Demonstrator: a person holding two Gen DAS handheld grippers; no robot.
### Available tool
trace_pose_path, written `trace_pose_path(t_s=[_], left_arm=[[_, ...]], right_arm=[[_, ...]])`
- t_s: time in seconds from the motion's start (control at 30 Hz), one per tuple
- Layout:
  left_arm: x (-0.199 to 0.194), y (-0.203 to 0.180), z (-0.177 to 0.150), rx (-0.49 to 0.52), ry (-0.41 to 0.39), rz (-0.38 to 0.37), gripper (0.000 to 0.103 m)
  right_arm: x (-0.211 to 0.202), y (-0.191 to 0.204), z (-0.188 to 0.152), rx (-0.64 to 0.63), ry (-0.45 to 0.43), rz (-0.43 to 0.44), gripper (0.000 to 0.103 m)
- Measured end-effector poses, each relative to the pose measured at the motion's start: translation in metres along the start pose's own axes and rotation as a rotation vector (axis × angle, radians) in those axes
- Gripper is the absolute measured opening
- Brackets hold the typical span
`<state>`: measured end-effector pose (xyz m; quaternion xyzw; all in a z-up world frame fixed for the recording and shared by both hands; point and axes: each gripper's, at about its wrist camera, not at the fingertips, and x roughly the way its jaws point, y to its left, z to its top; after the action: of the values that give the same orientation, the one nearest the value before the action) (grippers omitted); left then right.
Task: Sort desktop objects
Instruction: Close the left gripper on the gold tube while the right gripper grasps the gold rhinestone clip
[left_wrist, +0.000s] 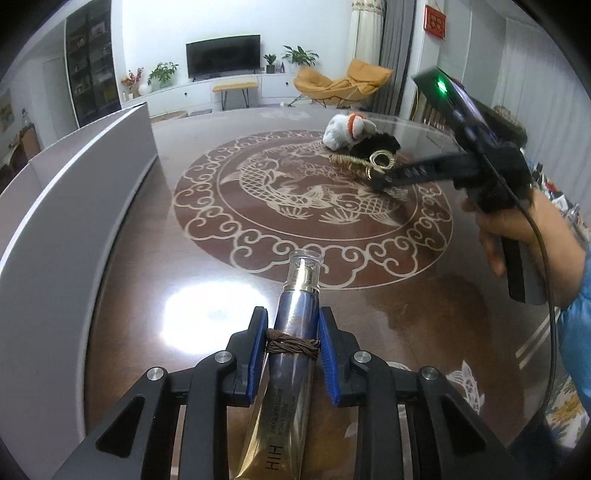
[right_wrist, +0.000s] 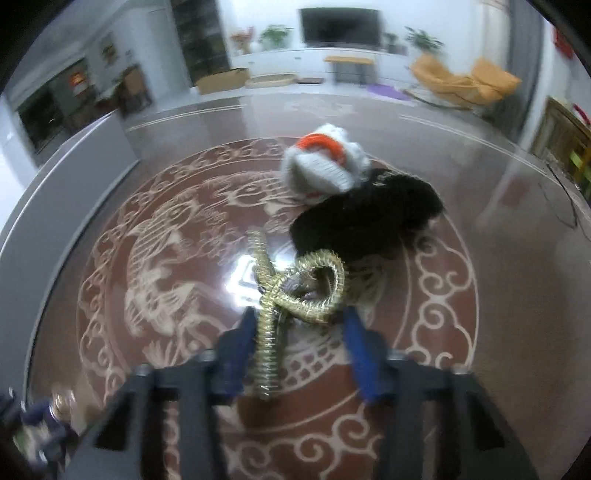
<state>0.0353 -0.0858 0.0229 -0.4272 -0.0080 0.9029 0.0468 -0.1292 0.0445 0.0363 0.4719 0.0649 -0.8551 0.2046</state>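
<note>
My left gripper is shut on a blue and gold cosmetic tube with a clear cap and a brown hair tie wound around it, above the near part of the round table. My right gripper is open around a gold spiral hair tie lying on the table; its jaws stand apart on either side. Just beyond lie a black fluffy scrunchie and a white knitted toy with an orange band. The left wrist view shows the right gripper at the gold tie.
A grey box wall stands along the table's left edge. The brown table has a fish pattern in the middle. My right hand and cable hang at the right side.
</note>
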Motion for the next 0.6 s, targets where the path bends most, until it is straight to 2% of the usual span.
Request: trace_pose_path(t_s=[0.07,0.23,0.47,0.53,0.6], left_arm=[[-0.004,0.003,-0.001,-0.015,-0.007,-0.016,0.027],[-0.016,0.001,0.002,-0.037,-0.029,-0.067,0.027],[-0.033,0.004,-0.005,-0.051,-0.044,-0.083,0.027],[-0.035,0.006,-0.008,-0.060,-0.041,-0.085,0.027],[-0.036,0.008,-0.010,-0.066,-0.039,-0.086,0.027]], right_arm=[[-0.011,0.003,-0.007,-0.025,-0.026,-0.005,0.009],[-0.047,-0.002,-0.028,-0.001,-0.066,0.061,0.009],[-0.074,-0.014,-0.080,-0.005,-0.031,0.138,0.009],[-0.072,-0.012,-0.094,-0.031,0.000,0.122,0.014],[-0.069,-0.014,-0.101,-0.047,0.023,0.098,0.029]])
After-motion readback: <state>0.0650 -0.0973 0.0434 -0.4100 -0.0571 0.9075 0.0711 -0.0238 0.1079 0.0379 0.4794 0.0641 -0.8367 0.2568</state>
